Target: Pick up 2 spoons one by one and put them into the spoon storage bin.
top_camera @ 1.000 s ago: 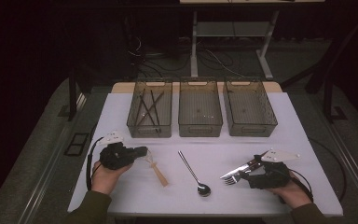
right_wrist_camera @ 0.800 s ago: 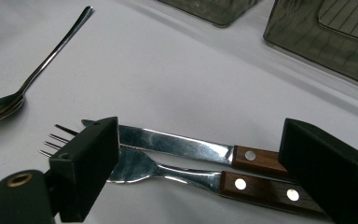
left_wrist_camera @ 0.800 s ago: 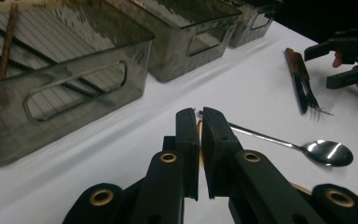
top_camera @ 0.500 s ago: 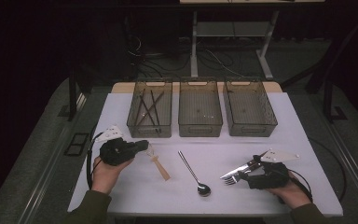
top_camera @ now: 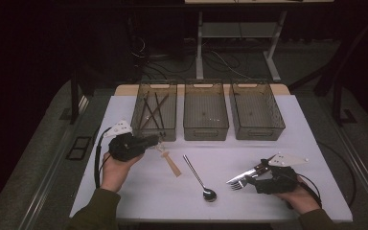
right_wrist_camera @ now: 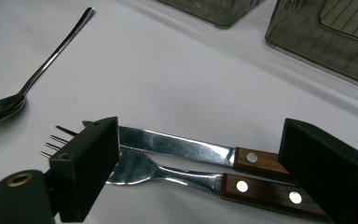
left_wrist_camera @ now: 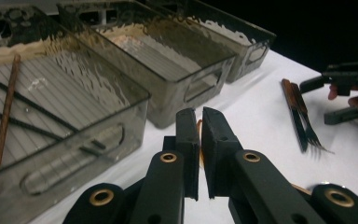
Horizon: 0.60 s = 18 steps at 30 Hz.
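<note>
there left gripper (top_camera: 154, 139) pinches wooden utensil (top_camera: 171, 163).

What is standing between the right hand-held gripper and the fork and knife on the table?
Nothing visible. The right hand-held gripper has its open jaws already on either side of the fork and knife, which lie side by side on the white table.

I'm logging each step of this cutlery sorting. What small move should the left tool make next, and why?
Probably carry on toward the left bin and let go above it. The left tool is shut on a small wooden utensil, whose end hangs just short of that bin's near wall, and the bin already holds thin sticks. Which bin it belongs in is a guess.
</note>
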### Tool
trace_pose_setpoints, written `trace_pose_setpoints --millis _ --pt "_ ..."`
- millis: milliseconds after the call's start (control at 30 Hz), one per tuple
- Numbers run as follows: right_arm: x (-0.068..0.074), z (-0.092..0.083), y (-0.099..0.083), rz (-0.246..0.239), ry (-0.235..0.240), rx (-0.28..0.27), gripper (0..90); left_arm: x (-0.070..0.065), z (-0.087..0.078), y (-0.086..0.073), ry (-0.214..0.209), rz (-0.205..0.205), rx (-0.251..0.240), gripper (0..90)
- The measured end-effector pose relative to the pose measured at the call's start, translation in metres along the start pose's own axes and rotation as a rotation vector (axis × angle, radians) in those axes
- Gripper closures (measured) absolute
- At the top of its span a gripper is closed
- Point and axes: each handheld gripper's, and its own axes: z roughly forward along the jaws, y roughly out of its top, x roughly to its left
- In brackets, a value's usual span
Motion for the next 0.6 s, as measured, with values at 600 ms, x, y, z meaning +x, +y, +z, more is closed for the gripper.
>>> trace_pose_setpoints --millis 600 --pt "0.000 0.000 0.000 0.003 0.001 0.004 12.2 0.000 0.032 0.023 0.014 0.010 -0.033 85.8"
